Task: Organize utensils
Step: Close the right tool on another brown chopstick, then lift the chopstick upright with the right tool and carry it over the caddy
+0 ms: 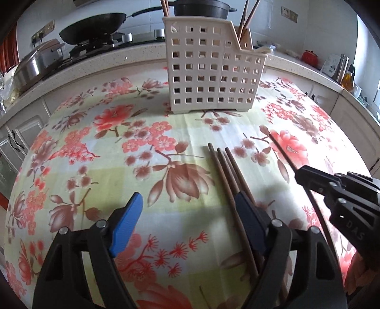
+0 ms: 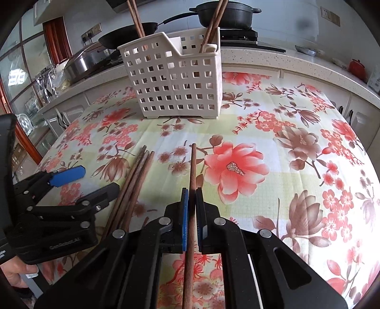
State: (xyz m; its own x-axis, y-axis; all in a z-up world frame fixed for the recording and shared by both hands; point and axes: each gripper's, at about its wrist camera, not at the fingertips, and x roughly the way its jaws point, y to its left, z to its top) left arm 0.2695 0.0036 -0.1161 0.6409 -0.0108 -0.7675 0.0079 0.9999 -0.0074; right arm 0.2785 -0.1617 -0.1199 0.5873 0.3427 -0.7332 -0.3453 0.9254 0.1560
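A cream perforated utensil holder [image 1: 213,71] [image 2: 175,78] stands at the far side of the flowered tablecloth [image 1: 106,166], with several chopsticks upright in its compartments. Three brown chopsticks [image 1: 225,171] [image 2: 135,180] lie side by side on the cloth. My left gripper [image 1: 188,198] [image 2: 95,180] is open above them; its right finger [image 1: 249,221] sits over the bundle, and its blue pad [image 1: 128,223] is far to the left. My right gripper [image 2: 192,191] [image 1: 301,176] is shut on a single chopstick [image 2: 193,166] [image 1: 282,152] that points toward the holder.
Behind the table runs a speckled counter [image 1: 106,59] with a black wok [image 1: 92,26], a black pot [image 2: 228,14], a steel pan [image 1: 38,61] and a red pot [image 1: 310,57]. Cabinets line the sides. A person's hand [image 2: 16,273] shows at lower left.
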